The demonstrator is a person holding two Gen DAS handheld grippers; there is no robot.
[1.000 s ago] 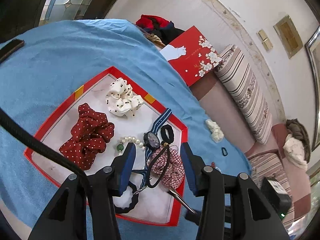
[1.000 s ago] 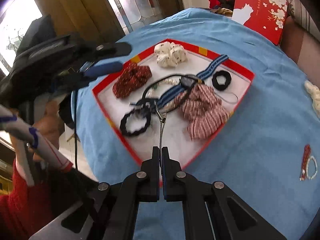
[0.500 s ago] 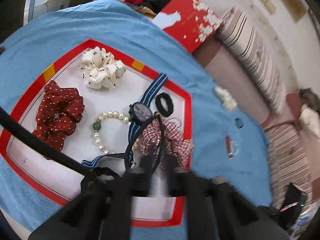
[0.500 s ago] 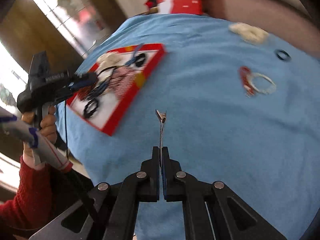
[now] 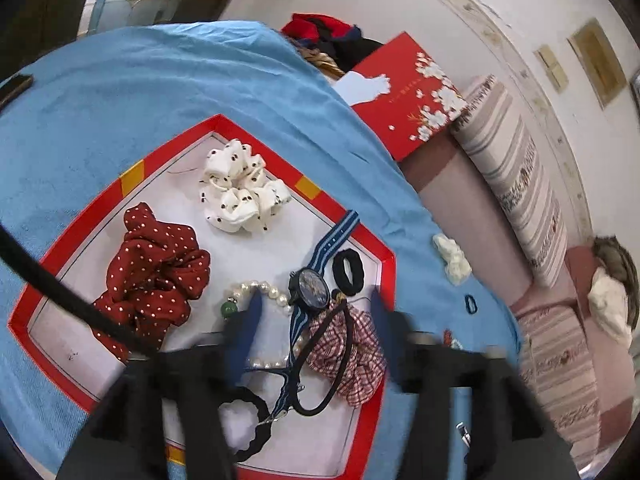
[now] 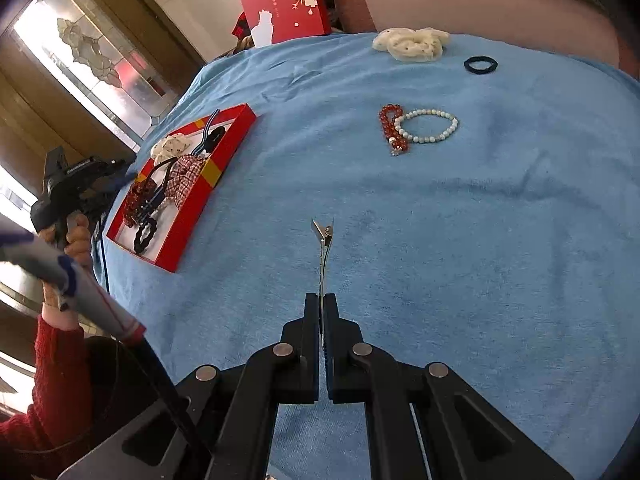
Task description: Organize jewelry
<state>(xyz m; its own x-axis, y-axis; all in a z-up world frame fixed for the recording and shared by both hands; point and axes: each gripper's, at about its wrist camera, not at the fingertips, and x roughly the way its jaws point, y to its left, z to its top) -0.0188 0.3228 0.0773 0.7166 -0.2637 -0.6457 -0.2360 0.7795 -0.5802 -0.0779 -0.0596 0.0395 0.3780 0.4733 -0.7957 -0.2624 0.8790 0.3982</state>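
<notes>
A red-rimmed tray on the blue cloth holds a red dotted scrunchie, a white dotted scrunchie, a pearl bracelet, a striped-band watch, a plaid scrunchie and black hair ties. My left gripper is open above the tray, blurred. My right gripper is shut on a silver hair clip above the cloth, right of the tray. A red bead bracelet and a white bead bracelet lie on the cloth.
A white scrunchie and a dark hair tie lie near the far edge of the cloth. A red flowered box leans behind the table. A striped cushion and sofa sit beyond.
My right gripper has carried the hair clip from over the tray out to the right, above bare cloth. My left gripper shut briefly and has opened again over the tray.
</notes>
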